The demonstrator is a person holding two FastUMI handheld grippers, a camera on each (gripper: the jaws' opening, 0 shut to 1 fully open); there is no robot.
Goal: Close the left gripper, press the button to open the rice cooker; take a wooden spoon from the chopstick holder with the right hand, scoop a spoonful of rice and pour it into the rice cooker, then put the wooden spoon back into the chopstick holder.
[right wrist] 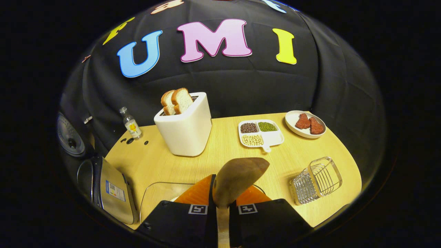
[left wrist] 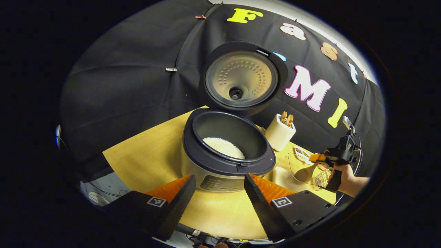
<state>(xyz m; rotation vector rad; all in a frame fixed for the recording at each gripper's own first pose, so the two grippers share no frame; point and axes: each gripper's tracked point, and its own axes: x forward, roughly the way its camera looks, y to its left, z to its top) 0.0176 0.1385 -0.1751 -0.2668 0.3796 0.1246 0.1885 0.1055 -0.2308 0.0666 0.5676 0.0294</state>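
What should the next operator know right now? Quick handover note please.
Left gripper: open, empty, hovering in front of the silver rice cooker with the dark rim.
Right gripper: shut on the wooden spoon, bowl pointing forward above the clear glass bowl.
Rice cooker lid is up; white rice already lies in the inner pot.
The wire chopstick holder lies tipped on its side on the wooden table, to the right of the spoon.
Done: lid opened, spoon taken.
Left: whether the scoop has been poured cannot be told; return the spoon to the holder.
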